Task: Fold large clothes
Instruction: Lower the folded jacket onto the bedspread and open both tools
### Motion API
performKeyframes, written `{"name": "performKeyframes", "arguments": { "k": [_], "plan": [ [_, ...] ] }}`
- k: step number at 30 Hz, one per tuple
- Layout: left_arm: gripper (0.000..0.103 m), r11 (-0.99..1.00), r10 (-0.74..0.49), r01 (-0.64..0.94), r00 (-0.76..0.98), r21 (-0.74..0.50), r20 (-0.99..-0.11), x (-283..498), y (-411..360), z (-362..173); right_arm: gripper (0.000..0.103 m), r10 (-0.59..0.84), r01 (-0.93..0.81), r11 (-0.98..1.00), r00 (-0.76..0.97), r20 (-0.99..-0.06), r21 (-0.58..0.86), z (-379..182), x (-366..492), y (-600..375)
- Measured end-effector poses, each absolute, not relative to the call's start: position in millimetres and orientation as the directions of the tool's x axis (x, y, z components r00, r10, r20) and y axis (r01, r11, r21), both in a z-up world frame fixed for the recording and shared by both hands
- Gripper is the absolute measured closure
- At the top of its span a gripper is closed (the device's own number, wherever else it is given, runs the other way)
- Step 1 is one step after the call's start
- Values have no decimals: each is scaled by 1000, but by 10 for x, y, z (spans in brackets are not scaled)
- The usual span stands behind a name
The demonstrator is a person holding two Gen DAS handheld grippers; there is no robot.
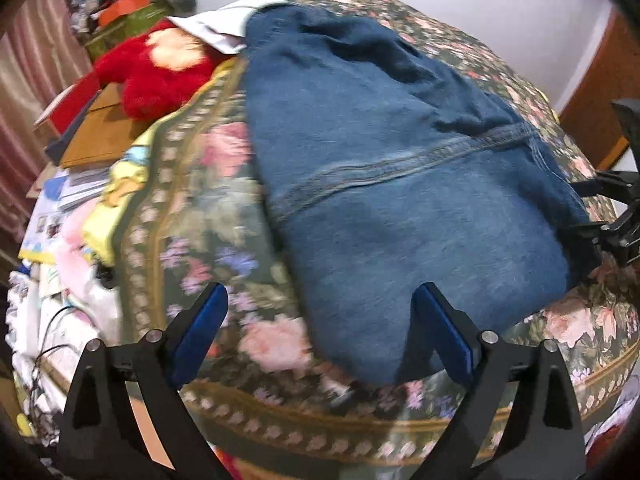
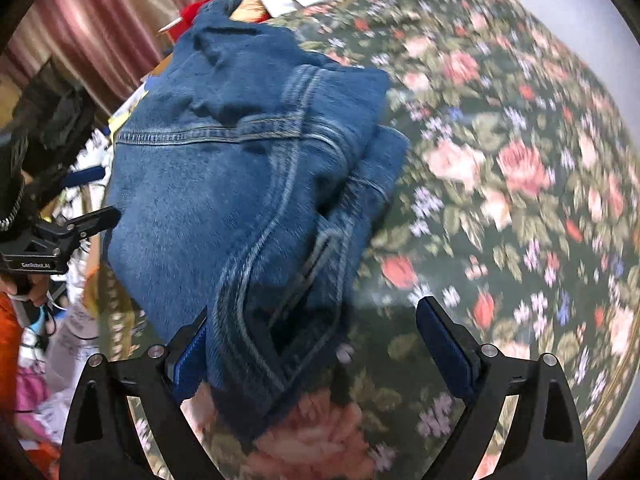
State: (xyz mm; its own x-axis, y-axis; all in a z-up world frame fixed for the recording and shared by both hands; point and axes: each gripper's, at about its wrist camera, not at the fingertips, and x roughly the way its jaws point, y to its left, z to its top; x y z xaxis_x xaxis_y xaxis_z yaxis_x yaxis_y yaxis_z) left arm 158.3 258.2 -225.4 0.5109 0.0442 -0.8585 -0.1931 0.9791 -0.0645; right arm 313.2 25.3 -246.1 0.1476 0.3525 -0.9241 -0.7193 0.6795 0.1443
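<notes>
A pair of blue jeans (image 1: 392,184) lies folded into a thick stack on the floral bedspread (image 1: 192,208). My left gripper (image 1: 320,316) is open, its blue pads spread over the near left edge of the stack. The jeans also show in the right wrist view (image 2: 224,184) with seams and a belt loop on top. My right gripper (image 2: 316,340) is open, with the near corner of the jeans lying between its pads. The right gripper shows in the left wrist view (image 1: 604,208) at the stack's right edge. The left gripper shows in the right wrist view (image 2: 68,232) at the stack's left edge.
A red plush toy (image 1: 160,68), a white cloth (image 1: 224,24) and boxes (image 1: 128,16) lie at the bed's far left. Papers, cables and clothes (image 1: 60,240) pile along the left edge. Pink curtains (image 2: 100,28) hang behind. The bedspread (image 2: 500,160) stretches to the right.
</notes>
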Motion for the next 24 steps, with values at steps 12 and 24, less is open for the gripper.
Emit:
{"name": "performKeyframes", "arguments": {
  "k": [12,24],
  "plan": [
    [7,974,142,-227,664,-17,-734,2319,2808,-1524,9,485,-723,678,302,-821,134,-1774,3371,645],
    [7,961,211,-269,534,71,-819,3536,2972,-2184,9,382,-700,710,299,-875,71,-2472,4077,1169]
  ]
}}
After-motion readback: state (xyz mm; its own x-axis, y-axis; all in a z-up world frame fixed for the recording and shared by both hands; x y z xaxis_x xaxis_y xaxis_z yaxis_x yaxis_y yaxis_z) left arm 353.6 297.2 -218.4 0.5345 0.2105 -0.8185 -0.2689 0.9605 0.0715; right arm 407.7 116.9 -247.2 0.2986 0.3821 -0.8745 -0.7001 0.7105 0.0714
